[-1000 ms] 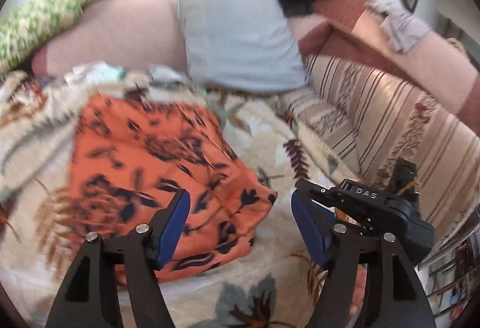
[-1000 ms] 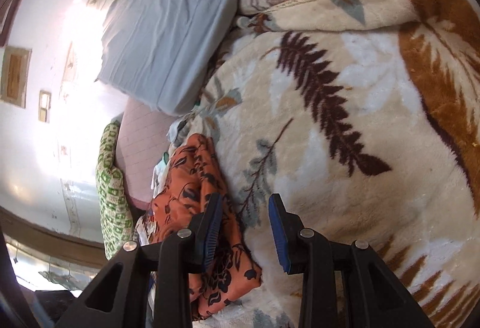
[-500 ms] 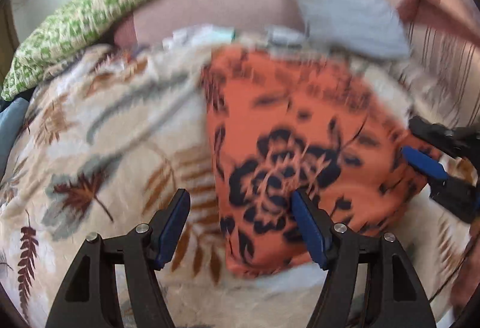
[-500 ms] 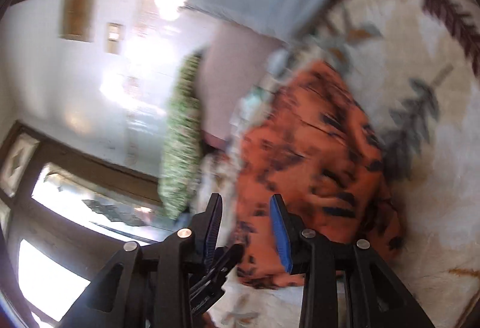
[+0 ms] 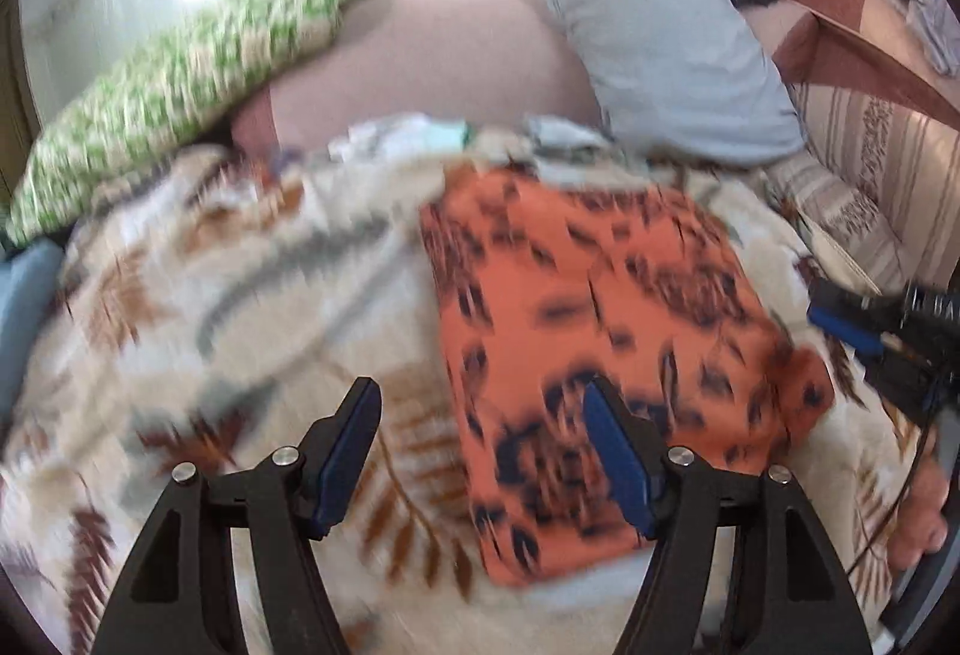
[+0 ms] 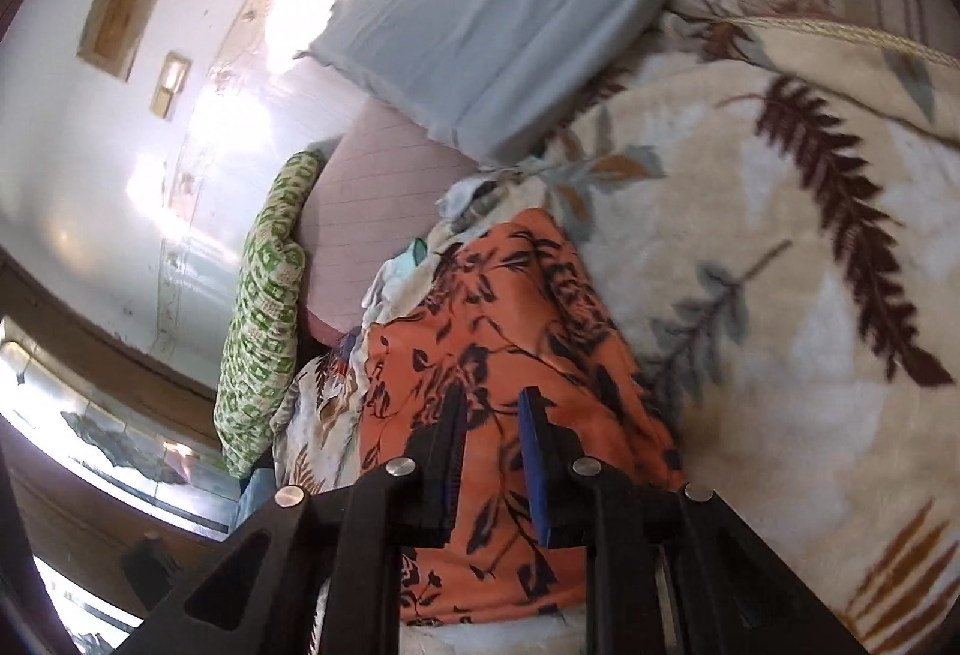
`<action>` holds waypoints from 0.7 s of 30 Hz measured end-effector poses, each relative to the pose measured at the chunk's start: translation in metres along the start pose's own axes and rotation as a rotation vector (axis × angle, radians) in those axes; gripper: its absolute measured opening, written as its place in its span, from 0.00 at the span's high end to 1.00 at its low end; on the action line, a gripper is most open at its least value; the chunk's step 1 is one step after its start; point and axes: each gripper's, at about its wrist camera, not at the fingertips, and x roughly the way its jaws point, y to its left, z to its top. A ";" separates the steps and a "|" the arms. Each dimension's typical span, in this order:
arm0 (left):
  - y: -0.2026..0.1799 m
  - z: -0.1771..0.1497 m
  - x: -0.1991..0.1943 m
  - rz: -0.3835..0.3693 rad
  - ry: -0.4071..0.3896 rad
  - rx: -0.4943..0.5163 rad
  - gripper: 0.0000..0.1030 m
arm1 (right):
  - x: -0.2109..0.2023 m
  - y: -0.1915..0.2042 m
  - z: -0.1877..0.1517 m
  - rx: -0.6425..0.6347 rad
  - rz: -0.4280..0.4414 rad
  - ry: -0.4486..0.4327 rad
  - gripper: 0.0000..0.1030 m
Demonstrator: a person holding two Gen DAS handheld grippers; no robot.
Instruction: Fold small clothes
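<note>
So the orange flowered cloth (image 5: 606, 331) is lying folded into a rough rectangle on the leaf-print blanket (image 5: 228, 295), just short of the gray pillow (image 5: 654, 49) at the blanket's far edge. The left gripper (image 5: 483, 454) is spread wide with nothing in it, hanging over the cloth's near left edge, I'd guess lining up for the next fold. The right gripper (image 6: 492, 451) has its jaws narrowed but with a gap showing, low over the cloth; can't tell if it's touching. The left view is blurry but catches the right gripper by the cloth's right side. The right view is sharper and shows small pale clothes (image 6: 396, 271) bunched behind the cloth.
</note>
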 end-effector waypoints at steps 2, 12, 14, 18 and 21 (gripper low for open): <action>-0.001 0.018 0.013 0.021 -0.005 0.014 0.31 | 0.015 0.010 0.004 -0.024 0.016 0.027 0.80; -0.010 0.056 0.124 0.092 0.211 0.092 0.30 | 0.120 0.010 0.037 0.055 -0.068 0.174 0.79; -0.007 0.051 0.142 0.085 0.247 0.072 0.28 | 0.140 -0.011 0.039 0.138 -0.058 0.228 0.79; 0.001 0.055 0.129 0.049 0.239 0.009 0.27 | 0.134 -0.023 0.045 0.220 0.023 0.248 0.79; 0.004 0.049 0.098 0.024 0.201 -0.002 0.28 | 0.104 -0.023 0.047 0.253 0.080 0.202 0.77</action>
